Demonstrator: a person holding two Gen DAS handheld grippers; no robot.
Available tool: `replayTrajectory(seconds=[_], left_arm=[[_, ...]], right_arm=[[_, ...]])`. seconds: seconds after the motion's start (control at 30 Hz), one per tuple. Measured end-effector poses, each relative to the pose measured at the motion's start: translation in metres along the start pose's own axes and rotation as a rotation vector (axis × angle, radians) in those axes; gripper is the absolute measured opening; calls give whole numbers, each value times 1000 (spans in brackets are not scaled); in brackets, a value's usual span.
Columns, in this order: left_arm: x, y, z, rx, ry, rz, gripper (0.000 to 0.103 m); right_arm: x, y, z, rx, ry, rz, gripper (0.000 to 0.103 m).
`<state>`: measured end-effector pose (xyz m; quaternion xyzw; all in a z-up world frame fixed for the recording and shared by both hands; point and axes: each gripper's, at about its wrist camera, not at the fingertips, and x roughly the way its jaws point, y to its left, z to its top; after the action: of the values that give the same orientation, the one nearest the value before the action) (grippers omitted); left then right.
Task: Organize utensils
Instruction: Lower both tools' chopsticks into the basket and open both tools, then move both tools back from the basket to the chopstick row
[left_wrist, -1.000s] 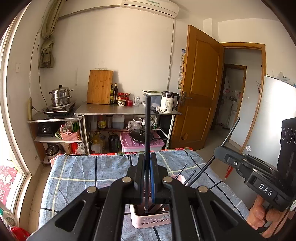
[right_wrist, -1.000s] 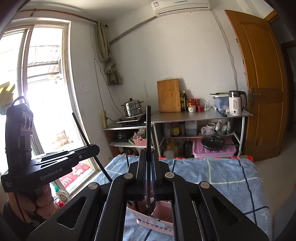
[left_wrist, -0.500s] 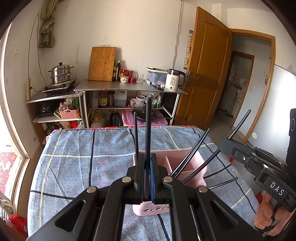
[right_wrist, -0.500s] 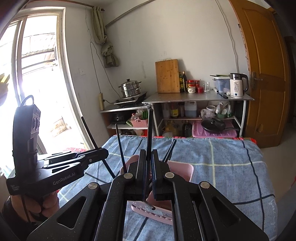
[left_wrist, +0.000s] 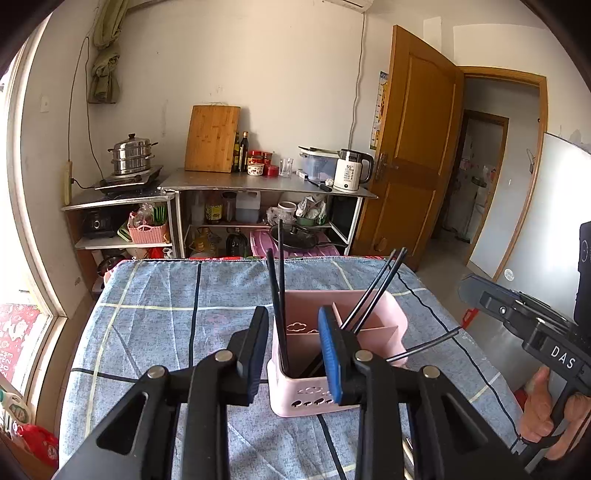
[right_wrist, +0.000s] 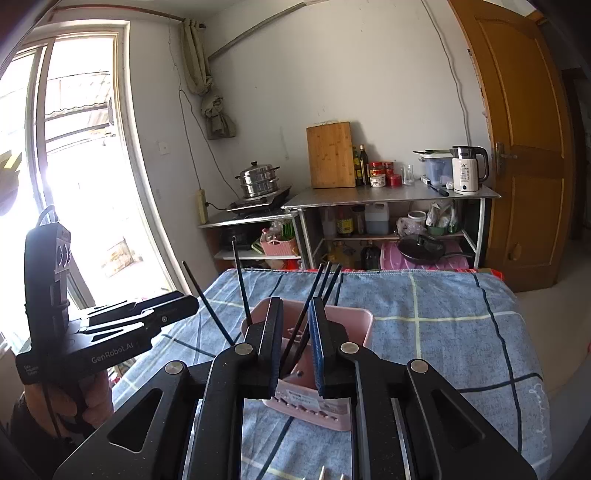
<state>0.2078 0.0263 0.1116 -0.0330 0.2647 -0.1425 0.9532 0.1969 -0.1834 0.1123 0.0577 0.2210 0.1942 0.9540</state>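
Both claws sit just above the pink caddy, w/ jaws that have just been opening. Left claw is spread, pads clear of the two black chopsticks standing btwn them in the near-left compartment. Right claw is parted less (narrow gap), a bundle of chopsticks leaning in the gap; no pad seems to press on them. Sticks stand tips-down bc the compartment walls prop them, so I judge they're dropped, not held. Caddy rests on the blue checked cloth. Both hands tilt fwd and somewhat down, side by side, aimed at the caddy.
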Motion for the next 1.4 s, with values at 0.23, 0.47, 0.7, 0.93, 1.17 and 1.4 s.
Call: replayTrajectory(seconds=[0.23, 0.47, 0.7, 0.93, 1.17, 1.4], left_arm=[[-41, -5, -35, -7, -52, -15, 35], [-61, -21, -86, -14, -41, -48, 35], [-67, -39, -126, 0, 13, -71, 35], [-67, -45, -148, -13, 59, -83, 35], [-58, -54, -159, -11, 108, -100, 35], [-37, -68, -168, -12, 178, -141, 35]], right_arm=[[-37, 7, -33, -34, -26, 5, 15], [-62, 0, -72, -2, 4, 10, 18], [-76, -13, -107, 44, 66, 6, 18], [-84, -16, -134, 26, 114, -31, 18], [-78, -28, -151, 56, 164, -54, 18], [-57, -33, -166, 70, 250, -82, 17]])
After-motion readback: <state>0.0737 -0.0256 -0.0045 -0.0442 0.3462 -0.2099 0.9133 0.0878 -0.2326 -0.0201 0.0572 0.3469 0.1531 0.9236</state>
